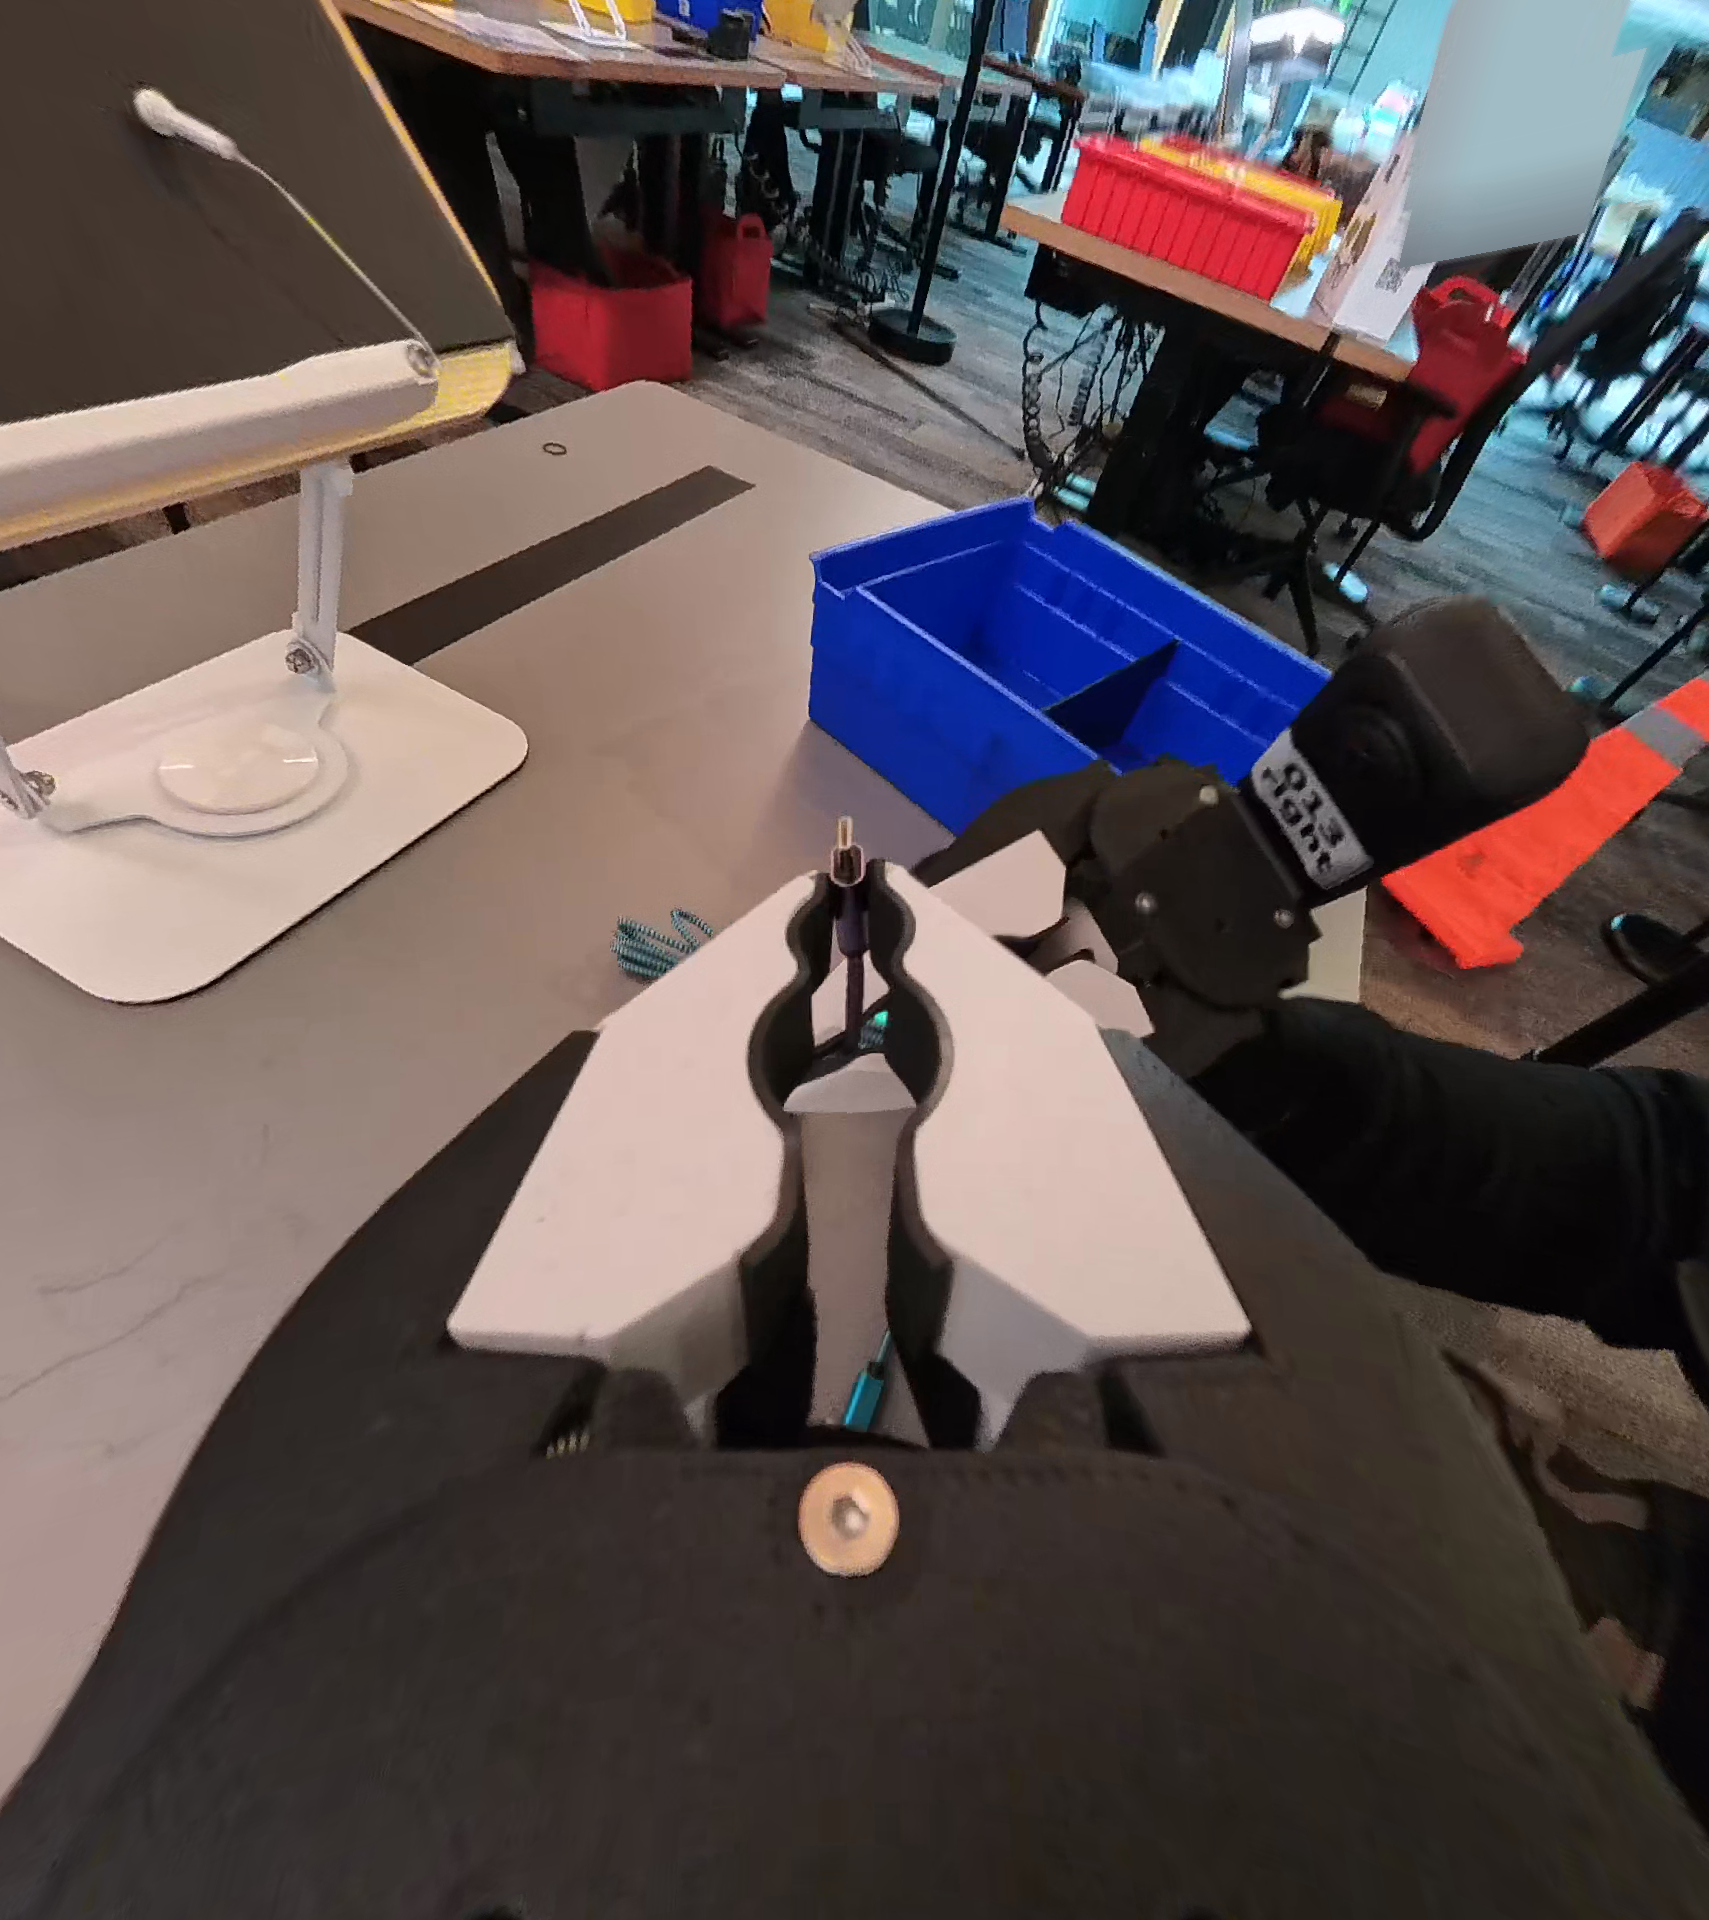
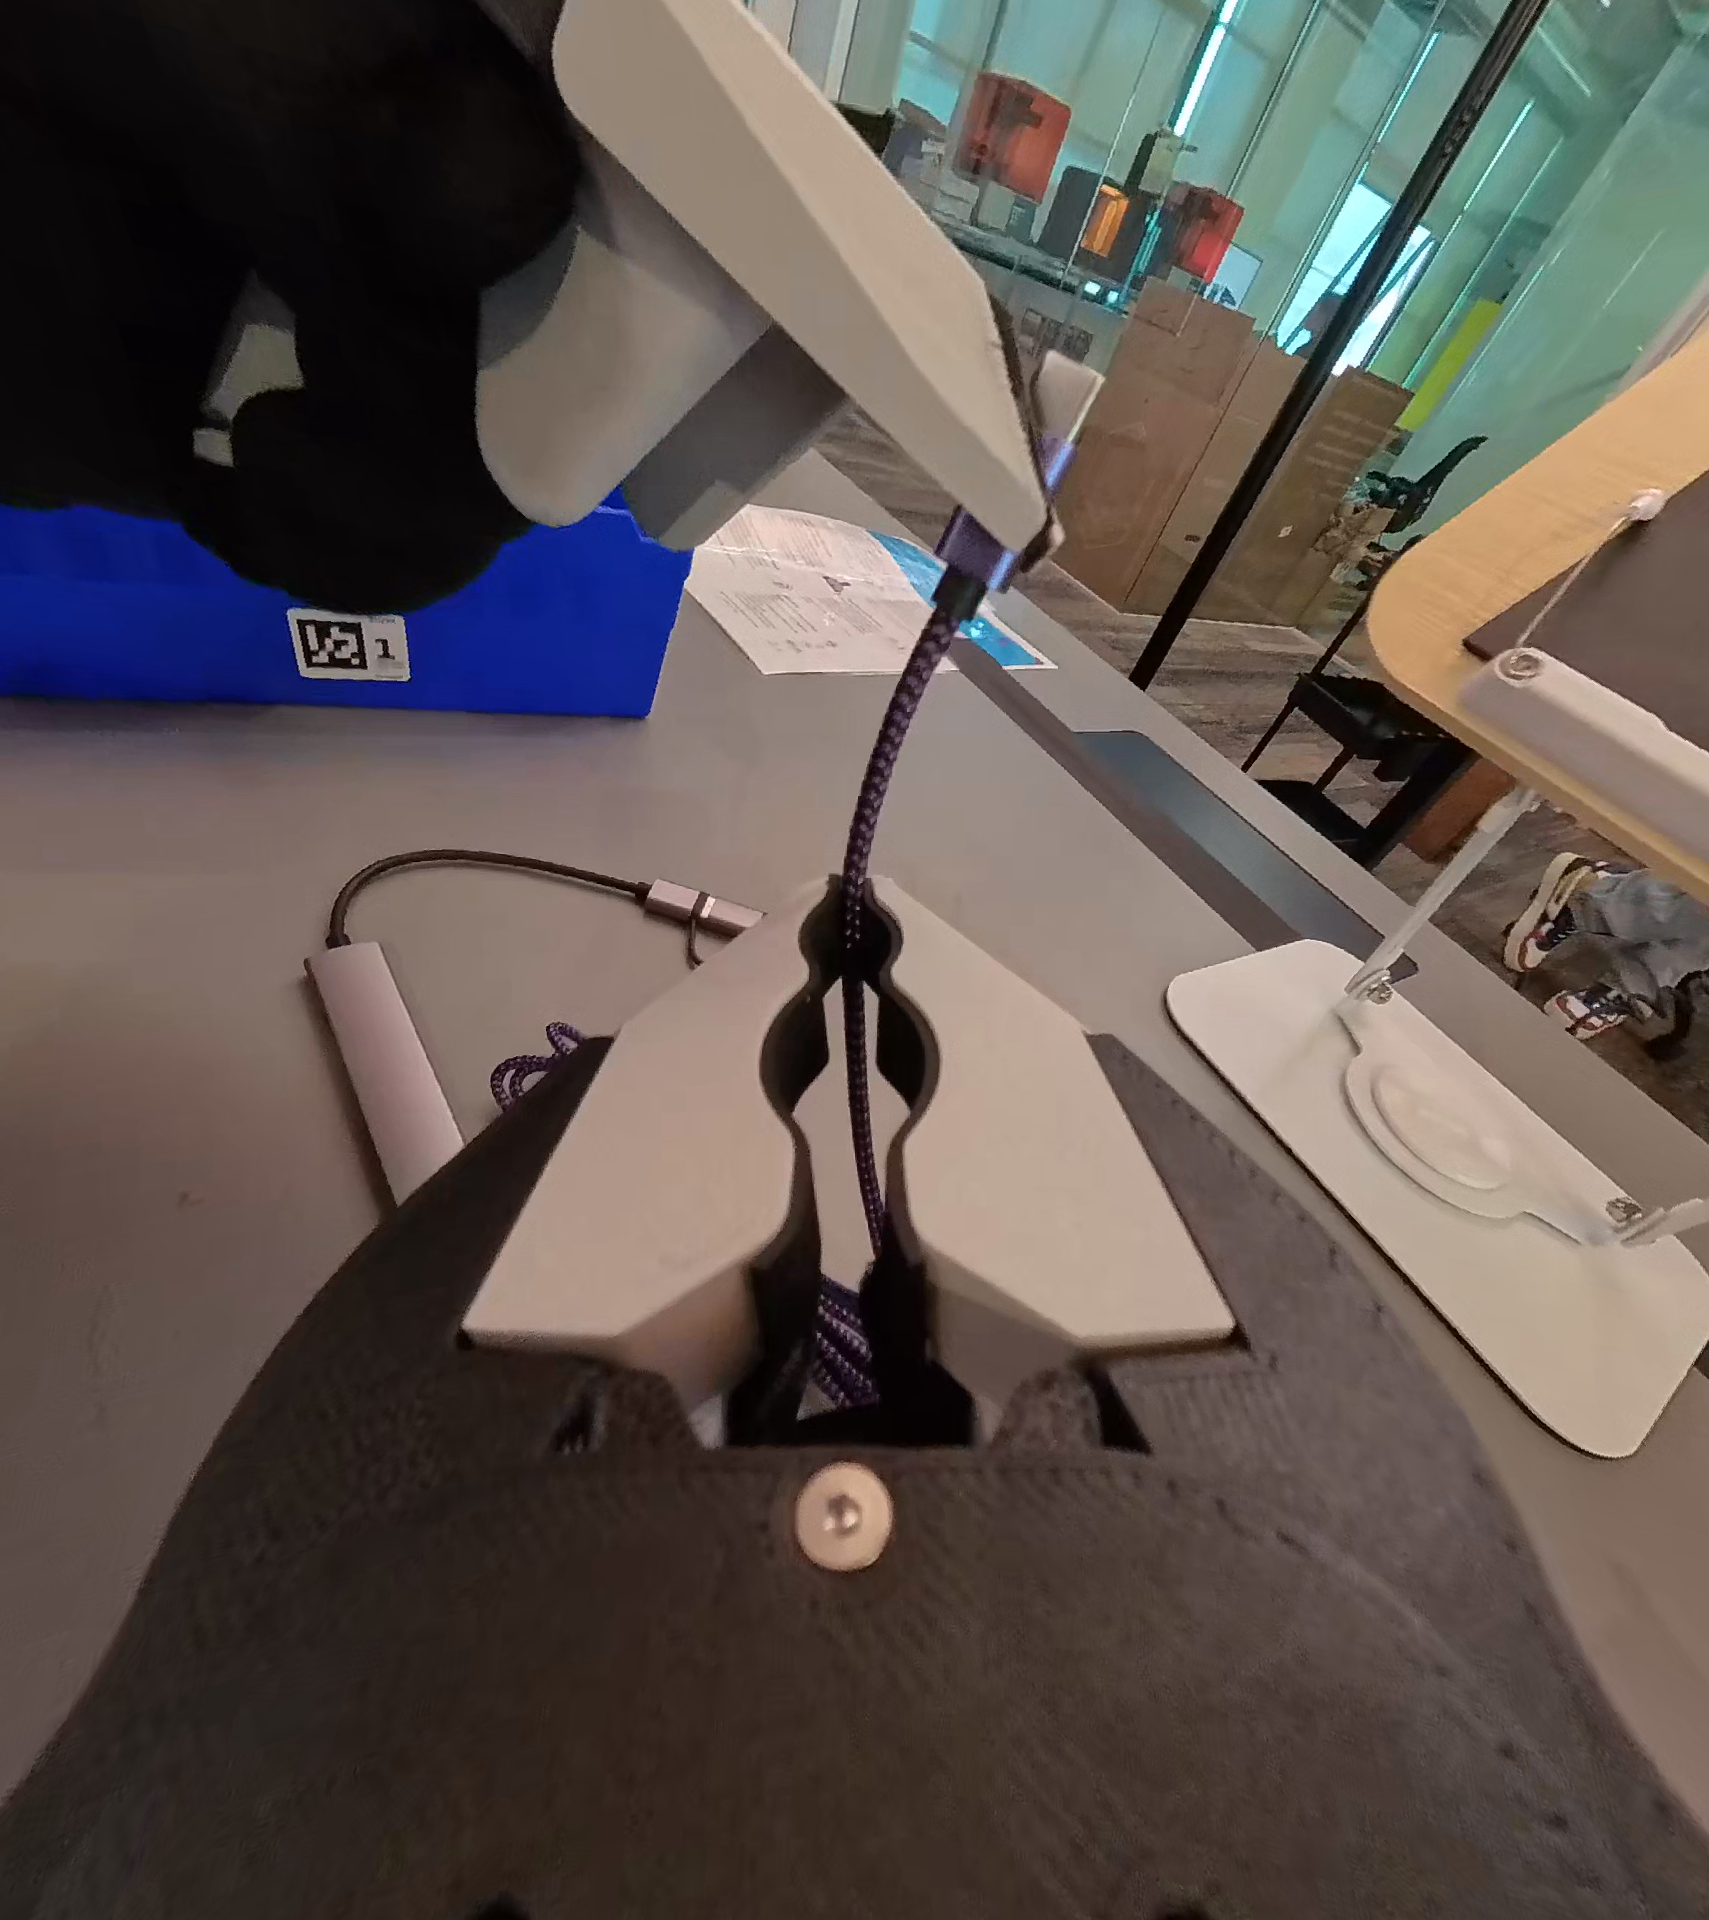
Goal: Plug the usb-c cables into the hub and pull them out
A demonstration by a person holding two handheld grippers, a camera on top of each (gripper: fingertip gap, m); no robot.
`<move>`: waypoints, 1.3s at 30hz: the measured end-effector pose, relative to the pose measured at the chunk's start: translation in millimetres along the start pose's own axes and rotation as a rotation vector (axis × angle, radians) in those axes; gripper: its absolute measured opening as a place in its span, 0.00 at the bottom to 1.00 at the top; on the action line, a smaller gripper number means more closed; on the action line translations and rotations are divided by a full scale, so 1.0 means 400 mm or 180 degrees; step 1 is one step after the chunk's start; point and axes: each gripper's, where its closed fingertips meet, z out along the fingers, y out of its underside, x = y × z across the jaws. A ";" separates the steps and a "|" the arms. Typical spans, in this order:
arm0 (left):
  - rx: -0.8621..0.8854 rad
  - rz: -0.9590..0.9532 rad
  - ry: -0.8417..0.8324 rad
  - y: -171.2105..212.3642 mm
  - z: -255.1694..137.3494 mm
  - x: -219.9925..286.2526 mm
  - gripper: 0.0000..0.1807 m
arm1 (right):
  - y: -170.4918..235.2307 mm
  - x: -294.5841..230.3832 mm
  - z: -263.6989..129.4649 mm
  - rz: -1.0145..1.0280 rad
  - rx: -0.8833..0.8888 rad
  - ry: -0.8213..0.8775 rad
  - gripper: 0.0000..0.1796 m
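My left gripper (image 1: pixel 845 883) is shut on the plug end of a purple braided USB-C cable (image 1: pixel 852 940), and the metal plug tip (image 1: pixel 843 840) sticks out past the fingertips. In the right wrist view the left gripper (image 2: pixel 1029 525) comes in from the upper left, holding the purple plug (image 2: pixel 980 551) above the table. My right gripper (image 2: pixel 850 914) is shut on the same purple cable (image 2: pixel 886 748) a short way below the plug. The silver hub (image 2: pixel 382 1070) lies on the table to the left of my right gripper, with its dark cord and small adapter (image 2: pixel 699 906). No cable is plugged into the part of the hub that shows.
A teal braided cable (image 1: pixel 658 940) lies coiled on the grey table (image 1: pixel 206 1195). A blue bin (image 1: pixel 1058 665) stands at the far right edge. A white laptop stand (image 1: pixel 206 810) holds a tilted board on the left. A printed sheet (image 2: pixel 829 608) lies beyond the bin. From my right tips it is roughly 15 centimeters to the silver hub (image 2: pixel 382 1070); from my left, 20 centimeters.
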 end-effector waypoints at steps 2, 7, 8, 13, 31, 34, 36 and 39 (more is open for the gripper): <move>0.0221 -0.0240 0.0040 -0.016 -0.002 -0.004 0.02 | -0.016 0.012 -0.009 0.0037 0.0125 0.0084 0.00; 0.0658 -0.1185 0.0420 0.007 0.022 -0.002 0.02 | -0.084 0.059 -0.056 -0.0039 0.0603 0.0472 0.16; 0.0740 -0.1382 0.0530 0.014 0.030 0.001 0.02 | -0.091 0.059 -0.059 -0.0157 0.0632 0.0552 0.15; 0.1050 -0.1972 0.0850 0.026 0.045 0.005 0.02 | -0.079 0.059 -0.045 -0.0532 0.0432 0.0873 0.12; 0.1304 -0.2236 0.1150 0.043 0.016 -0.007 0.08 | -0.098 0.030 -0.050 -0.0542 0.0593 0.0653 0.05; 0.1181 -0.1507 0.0625 0.041 -0.013 -0.023 0.09 | -0.093 0.036 -0.054 -0.0133 0.0677 0.0393 0.05; 0.0938 -0.0739 0.0156 0.043 -0.029 -0.026 0.11 | -0.087 0.031 -0.055 0.0168 0.0717 0.0092 0.05; 0.0320 0.0742 -0.0644 0.053 -0.044 -0.031 0.17 | -0.088 0.017 -0.058 0.0552 0.0804 -0.0317 0.05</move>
